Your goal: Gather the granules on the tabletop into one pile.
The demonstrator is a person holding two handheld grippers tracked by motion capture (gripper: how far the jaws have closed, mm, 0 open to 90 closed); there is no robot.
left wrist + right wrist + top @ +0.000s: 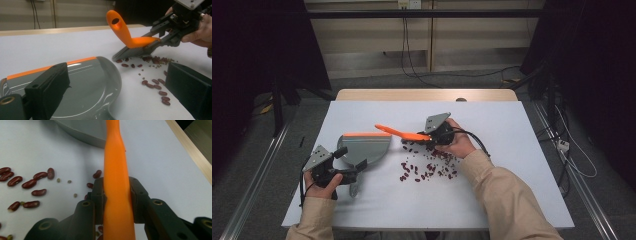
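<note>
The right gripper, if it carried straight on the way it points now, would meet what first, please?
Probably the grey dustpan: the right gripper, clamped on the orange brush handle, points toward its rim, though depth is unclear.

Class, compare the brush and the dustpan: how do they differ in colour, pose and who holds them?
The brush handle is orange; the dustpan is grey with an orange strip. The brush is tilted, handle raised; the dustpan lies flat. The right gripper clamps the brush; the left gripper is at the dustpan's handle.

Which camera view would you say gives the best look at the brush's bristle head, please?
The left gripper view: there the brush shows side-on, its grey bristle head resting on the table among the beans. The high view shows it small. The right gripper view shows the orange handle clamped in the right gripper.
</note>
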